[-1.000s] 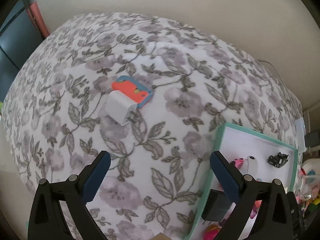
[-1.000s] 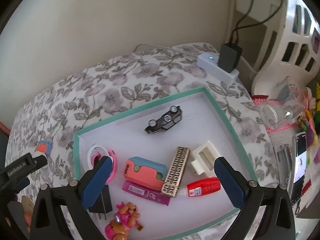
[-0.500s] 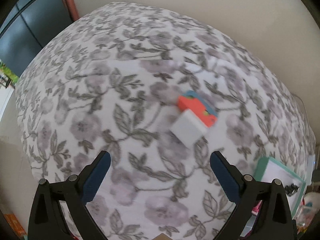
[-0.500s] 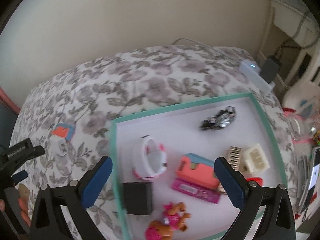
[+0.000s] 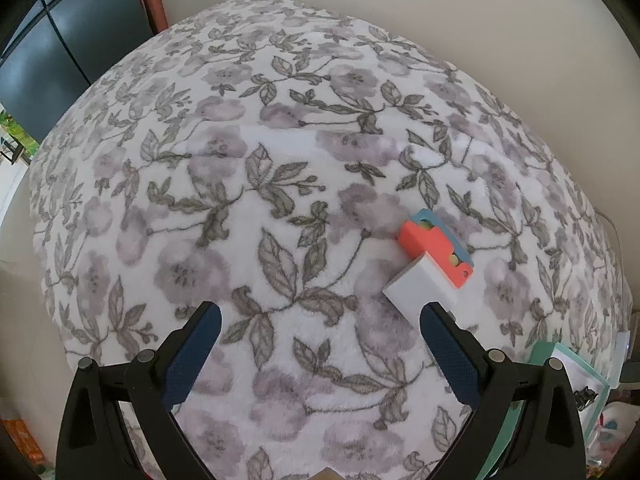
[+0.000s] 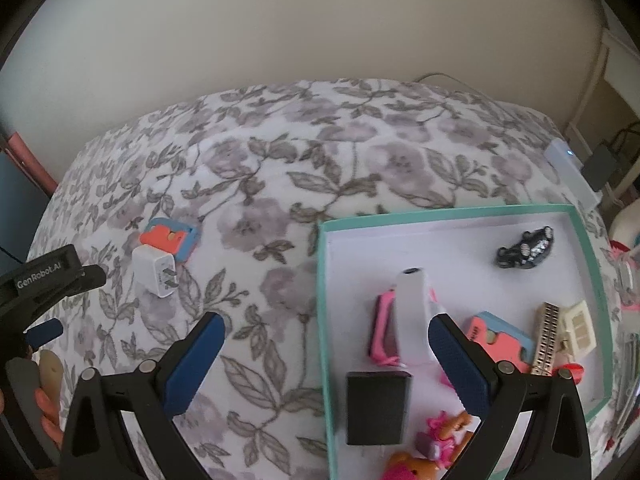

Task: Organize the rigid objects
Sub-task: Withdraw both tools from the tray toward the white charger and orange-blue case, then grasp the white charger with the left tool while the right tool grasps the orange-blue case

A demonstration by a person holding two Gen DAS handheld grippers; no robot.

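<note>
A white plug charger [image 5: 416, 286] [image 6: 156, 270] lies on the floral blanket, touching an orange and blue block [image 5: 438, 248] [image 6: 170, 239] just behind it. My left gripper [image 5: 320, 344] is open and empty; its right finger is close to the charger. My right gripper [image 6: 326, 354] is open and empty over the left edge of the teal-rimmed white tray [image 6: 322, 280]. The tray holds a black adapter [image 6: 378, 408], a pink and white watch [image 6: 400, 316], a toy car [image 6: 524, 248], another orange and blue block [image 6: 500, 338] and other small toys.
The floral blanket [image 5: 260, 200] covers the whole surface up to a beige wall. A white power strip [image 6: 572, 172] with a black plug sits at the back right. Clutter lies beyond the tray on the right. The left gripper [image 6: 44, 280] shows at the left in the right wrist view.
Both views have swung left. The charger and block now sit at the right of the left view, nearer the right finger. The tray has slid right in the right view.
</note>
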